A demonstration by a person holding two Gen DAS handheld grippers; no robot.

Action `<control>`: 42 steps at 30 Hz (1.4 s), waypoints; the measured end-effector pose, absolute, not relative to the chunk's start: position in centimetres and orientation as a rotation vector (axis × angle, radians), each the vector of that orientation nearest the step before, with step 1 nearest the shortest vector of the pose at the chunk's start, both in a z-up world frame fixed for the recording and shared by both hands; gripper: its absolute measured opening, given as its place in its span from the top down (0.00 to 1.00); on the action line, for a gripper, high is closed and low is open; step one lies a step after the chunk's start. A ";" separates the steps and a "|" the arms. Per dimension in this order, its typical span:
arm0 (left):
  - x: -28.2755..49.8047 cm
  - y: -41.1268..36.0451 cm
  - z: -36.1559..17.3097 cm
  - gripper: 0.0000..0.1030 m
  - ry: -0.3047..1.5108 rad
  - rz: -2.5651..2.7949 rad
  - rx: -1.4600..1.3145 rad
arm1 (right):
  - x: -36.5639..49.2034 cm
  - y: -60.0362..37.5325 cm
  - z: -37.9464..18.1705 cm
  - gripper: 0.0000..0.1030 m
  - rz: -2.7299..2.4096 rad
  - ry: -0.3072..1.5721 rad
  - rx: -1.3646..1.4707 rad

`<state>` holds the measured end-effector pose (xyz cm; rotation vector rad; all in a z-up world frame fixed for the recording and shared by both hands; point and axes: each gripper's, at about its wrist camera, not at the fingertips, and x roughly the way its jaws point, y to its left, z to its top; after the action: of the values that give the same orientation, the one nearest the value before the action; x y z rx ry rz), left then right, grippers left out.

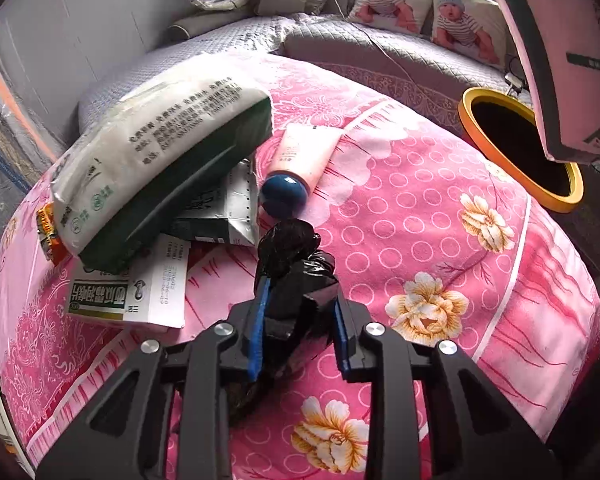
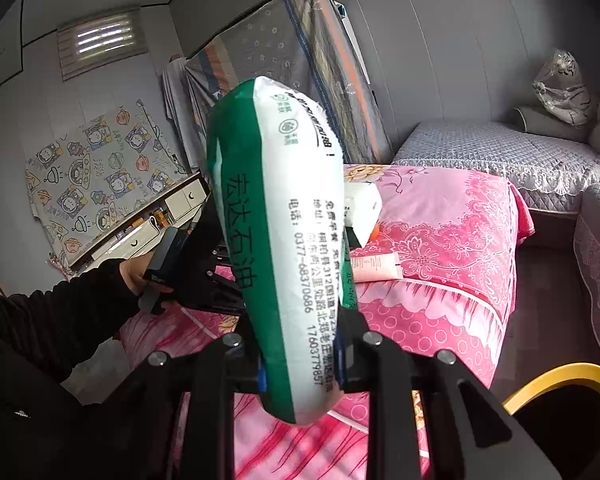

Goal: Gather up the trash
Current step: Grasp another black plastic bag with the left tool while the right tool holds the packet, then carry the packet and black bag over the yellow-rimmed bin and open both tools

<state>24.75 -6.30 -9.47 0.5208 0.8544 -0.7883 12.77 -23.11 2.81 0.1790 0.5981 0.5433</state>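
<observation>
Crumpled glossy black bag wad (image 1: 296,268) sits pinched between the left tongs (image 1: 300,320).

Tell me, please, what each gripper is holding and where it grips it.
The left gripper pinches the crumpled black plastic bag at its near end. The right gripper clamps the green-and-white tissue pack near its lower end.

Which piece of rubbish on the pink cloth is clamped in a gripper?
The crumpled black plastic bag, pinched by the left gripper; the pink tube and the packets lie loose beyond it.
</observation>
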 end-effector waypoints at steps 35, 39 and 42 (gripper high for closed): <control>11.9 1.3 3.9 0.76 0.359 -0.006 0.048 | 13.1 -18.7 2.9 0.79 0.491 0.593 0.337; 12.4 -2.0 4.4 0.76 0.342 -0.059 0.077 | 12.6 -21.5 3.0 0.79 0.428 0.564 0.355; 12.8 -4.5 4.7 0.76 0.331 -0.104 0.086 | 12.2 -23.8 2.9 0.79 0.385 0.547 0.372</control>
<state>12.82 -4.53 4.69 0.0856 0.3314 -0.1036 12.19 -23.76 2.86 0.3725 0.5471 0.3849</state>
